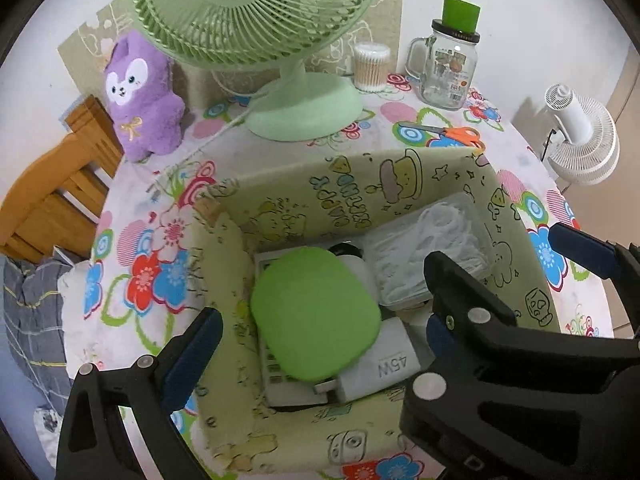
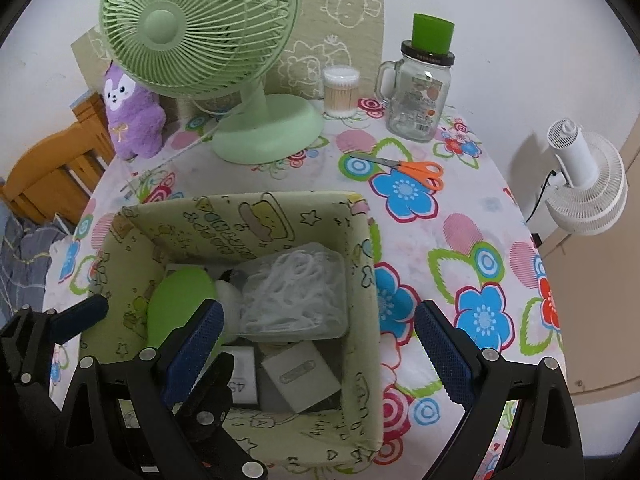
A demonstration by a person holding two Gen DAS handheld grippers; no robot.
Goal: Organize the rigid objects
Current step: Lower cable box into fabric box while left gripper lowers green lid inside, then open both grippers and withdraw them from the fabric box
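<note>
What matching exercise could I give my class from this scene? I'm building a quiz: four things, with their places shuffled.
Things:
1. scissors
2. green oval case
3. cotton swab tub
4. purple plush toy

Places:
A. inside the fabric storage box
B. flat on the tablecloth, in front of the glass mug jar
C. table's back left, beside the wooden chair
D. between the green desk fan base and the glass mug jar

Pairs: 1-B, 2-A, 3-D, 4-C

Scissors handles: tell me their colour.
Orange handles, clearest in the right wrist view.
</note>
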